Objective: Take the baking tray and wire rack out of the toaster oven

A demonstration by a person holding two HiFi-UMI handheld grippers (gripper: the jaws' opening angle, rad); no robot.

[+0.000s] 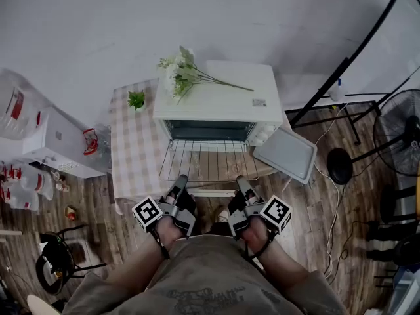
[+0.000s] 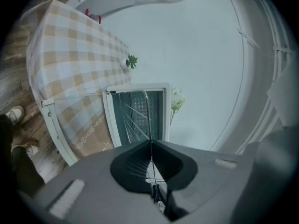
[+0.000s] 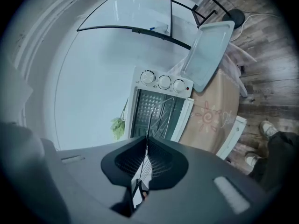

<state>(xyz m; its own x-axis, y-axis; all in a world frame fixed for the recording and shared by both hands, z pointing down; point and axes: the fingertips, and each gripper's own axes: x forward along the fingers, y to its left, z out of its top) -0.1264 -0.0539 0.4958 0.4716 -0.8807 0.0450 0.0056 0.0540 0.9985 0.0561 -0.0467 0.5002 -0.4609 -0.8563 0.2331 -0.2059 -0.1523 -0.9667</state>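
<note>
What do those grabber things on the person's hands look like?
The left gripper and right gripper are grey, with black ribbed pads. Each carries a white cube with black square markers. Black straps circle the wrists.

fan [image 1: 401, 120]: cut by right edge | water jug [image 1: 13, 104]: cut by left edge

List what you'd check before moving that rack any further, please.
1. Grip of left hand-held gripper on rack: ok, shut on its near edge.
2. Grip of right hand-held gripper on the same edge: ok, shut.
3. Oven door open: ok.
4. Rack's far edge clear of oven: cannot tell.
5. Tray already out, lying right of oven: ok.
6. Bare cloth left of oven to set rack on: probably ok.
</note>
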